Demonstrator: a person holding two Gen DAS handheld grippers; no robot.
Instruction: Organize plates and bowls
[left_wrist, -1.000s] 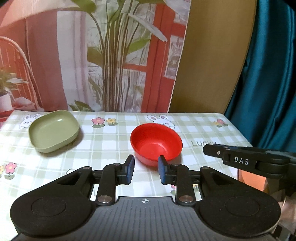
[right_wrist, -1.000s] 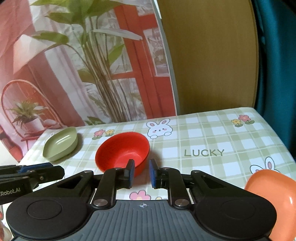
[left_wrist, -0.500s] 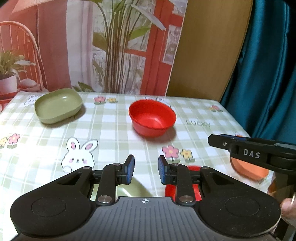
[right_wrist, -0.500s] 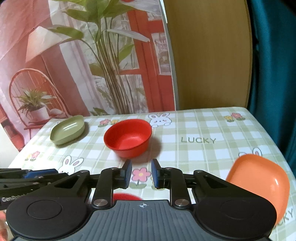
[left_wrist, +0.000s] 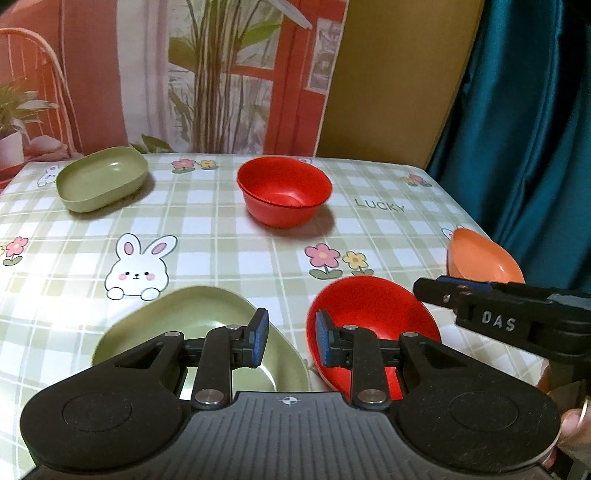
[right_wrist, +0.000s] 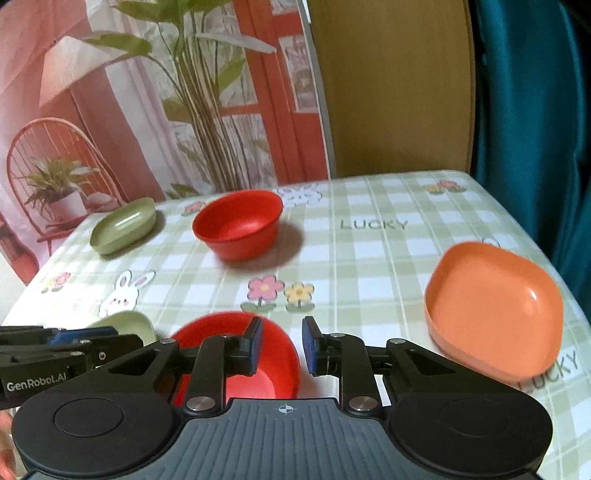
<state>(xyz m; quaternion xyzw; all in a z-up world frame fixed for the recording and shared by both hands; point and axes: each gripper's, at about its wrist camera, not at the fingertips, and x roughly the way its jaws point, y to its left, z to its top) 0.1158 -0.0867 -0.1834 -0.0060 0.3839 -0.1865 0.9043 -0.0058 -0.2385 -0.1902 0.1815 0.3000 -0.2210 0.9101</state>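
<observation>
**Plates and bowls spread over the desk, both grippers empty**

Plates and bowls lie apart on the checked desk (left_wrist: 207, 229). Far left sits a green plate (left_wrist: 101, 179); far centre, a red bowl (left_wrist: 283, 190). Near you are a second green plate (left_wrist: 192, 325) on the left, a second red bowl (left_wrist: 369, 317) just beside it, and an orange plate (right_wrist: 493, 302) at the right edge.

They look like light, stiff plastic with smooth, glossy walls, so they will probably slide or tip if you nudge them. I judge the rim the best hold: one pad inside, one outside.

Your left gripper (left_wrist: 288, 338) tilts down over the gap between the near green plate and near red bowl, its jaws narrowly parted, holding nothing. Your right gripper (right_wrist: 279, 345) tilts down at the near red bowl's right rim, its jaws likewise narrow and empty.
</observation>
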